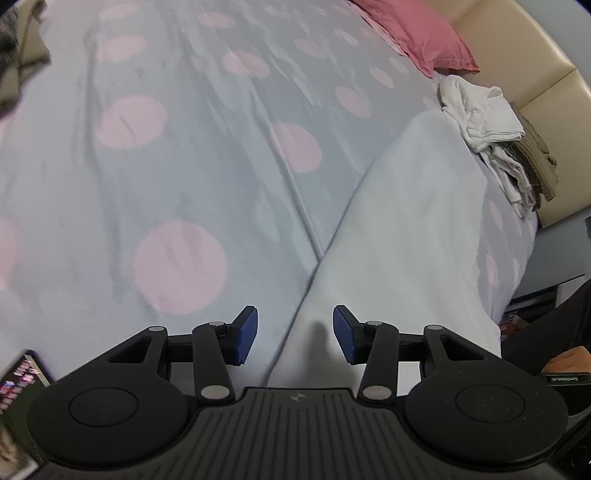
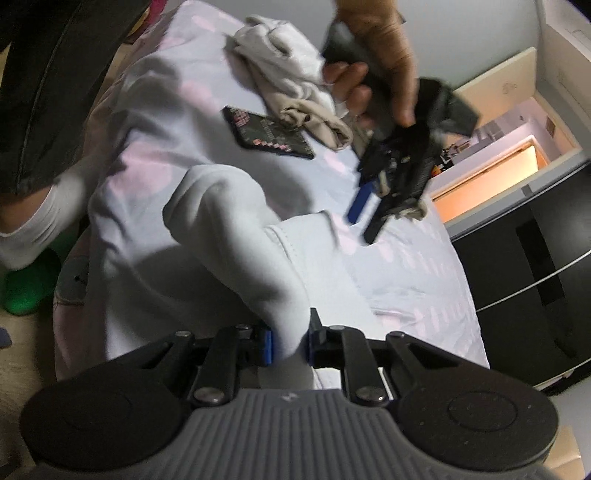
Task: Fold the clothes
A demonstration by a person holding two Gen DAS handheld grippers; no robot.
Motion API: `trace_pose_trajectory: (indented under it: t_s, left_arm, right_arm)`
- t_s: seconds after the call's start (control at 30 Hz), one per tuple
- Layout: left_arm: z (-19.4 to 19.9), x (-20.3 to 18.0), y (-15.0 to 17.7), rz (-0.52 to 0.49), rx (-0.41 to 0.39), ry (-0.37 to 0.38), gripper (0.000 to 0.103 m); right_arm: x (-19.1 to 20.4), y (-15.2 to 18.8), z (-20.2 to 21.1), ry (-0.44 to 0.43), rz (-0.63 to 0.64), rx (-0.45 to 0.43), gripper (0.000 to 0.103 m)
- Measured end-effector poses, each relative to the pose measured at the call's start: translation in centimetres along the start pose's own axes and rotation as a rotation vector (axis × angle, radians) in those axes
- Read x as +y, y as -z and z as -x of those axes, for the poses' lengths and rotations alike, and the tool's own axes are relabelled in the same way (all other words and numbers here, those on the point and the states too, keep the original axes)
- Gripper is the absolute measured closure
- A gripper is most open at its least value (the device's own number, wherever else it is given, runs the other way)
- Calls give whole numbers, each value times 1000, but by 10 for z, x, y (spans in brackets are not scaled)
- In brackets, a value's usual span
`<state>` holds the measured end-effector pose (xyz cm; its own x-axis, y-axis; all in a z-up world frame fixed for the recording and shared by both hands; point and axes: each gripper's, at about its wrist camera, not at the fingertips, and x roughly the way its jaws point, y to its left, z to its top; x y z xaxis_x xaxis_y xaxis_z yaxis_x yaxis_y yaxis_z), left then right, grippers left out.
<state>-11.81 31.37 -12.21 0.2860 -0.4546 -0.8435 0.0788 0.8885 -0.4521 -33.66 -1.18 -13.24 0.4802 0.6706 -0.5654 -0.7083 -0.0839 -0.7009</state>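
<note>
Left wrist view: we see our left gripper w/ blue pads spread wide, nothing between them, hovering over the edge of a pale white garment that lies on the bedsheet, grey w/ pink dots. Far right, a stack of folded clothes sits near a beige headboard, pink pillow just beyond it. A phone shows at the left edge. Right wrist view: our right gripper is clamped on a bunched fold of the same white garment, lifted off the sheet. Ahead, a hand holds the other gripper above the bed; crumpled beige clothes and the phone lie beyond. Black drawer unit stands at right.
</note>
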Motion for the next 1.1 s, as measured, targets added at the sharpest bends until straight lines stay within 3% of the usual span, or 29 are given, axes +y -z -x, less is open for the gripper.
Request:
trace_pose_trajectory:
  t_s: [0.13,0.23,0.33,0.4,0.43,0.47,0.67,0.93,1.1]
  left_arm:
    - [-25,1,4,35,89,49,59]
    - [-46,1,11,65,173,90,39]
    - [-58,-2,16,70,183,90,30]
    - [-56,-1,16,101,177,96,41]
    - [-54,0,15,124,174,101,66]
    - [-50,3,13,147,173,103,79]
    - [2,0,18,164,91,139,86]
    - [49,23,61,197,115,68,84]
    - [28,40,76,230,155,-33,81]
  right_arm:
    - [-4,4,1,10,2,-10,84]
    - [1,8,0,0,10,-9,84]
    - [3,10,0,-7,12,-8,84]
    - [3,12,1,-10,9,-8,84]
    - [3,12,1,-10,8,-9,84]
    - [3,12,1,-10,7,-10,84]
    - [-2,8,8,-2,-5,-43,84]
    - [21,-31,26,-71,34,-145,84]
    - [57,-51,-11,-83,66,-81,84]
